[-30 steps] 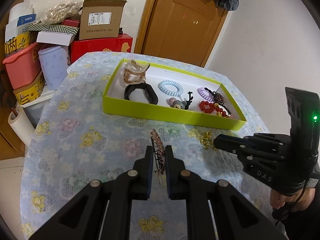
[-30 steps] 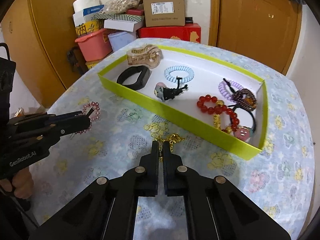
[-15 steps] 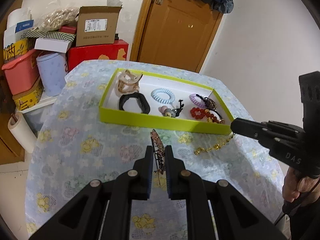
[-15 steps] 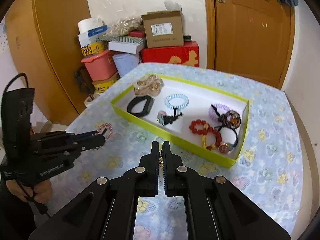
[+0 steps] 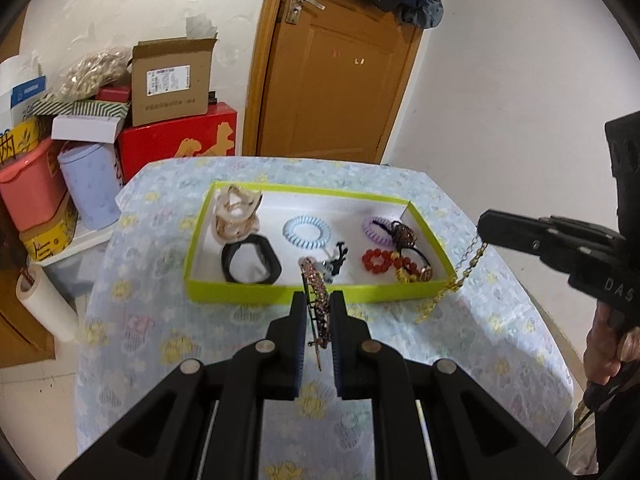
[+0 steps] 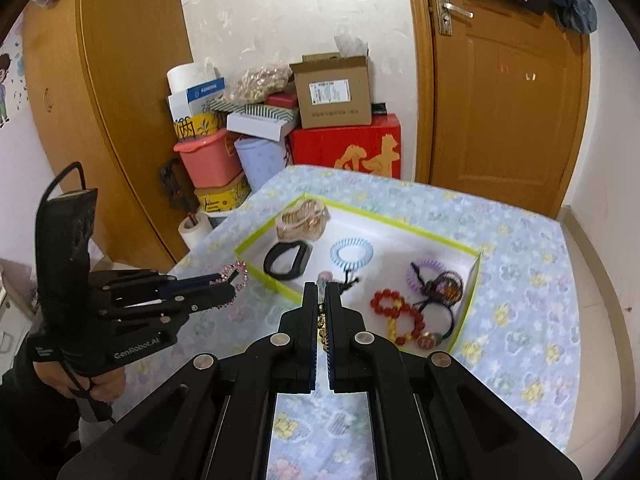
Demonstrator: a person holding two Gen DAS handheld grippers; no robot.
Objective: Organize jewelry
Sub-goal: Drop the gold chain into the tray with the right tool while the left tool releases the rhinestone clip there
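Note:
My left gripper (image 5: pixel 318 300) is shut on a pink rhinestone hair clip (image 5: pixel 316 296) and holds it above the table in front of the lime-green tray (image 5: pixel 280 294). In the right wrist view the left gripper (image 6: pixel 228 286) shows with the clip's heart end (image 6: pixel 235 274) sticking out. My right gripper (image 6: pixel 322 292) is shut on a gold chain (image 6: pixel 323 328), which hangs from its tip in the left wrist view (image 5: pixel 460 276) beside the tray's right end. The tray holds hair ties, a claw clip and a red bead bracelet (image 5: pixel 380 262).
The tray sits on a table with a pale blue flowered cloth (image 5: pixel 160 340). Behind the table's left end stand stacked boxes (image 5: pixel 172 80), a pink tub (image 5: pixel 28 184) and a lilac bin (image 5: pixel 90 184). A brown door (image 5: pixel 332 80) is behind.
Both grippers have risen well above the table with their items. The gold chain has lifted off the cloth and now dangles from the right gripper.

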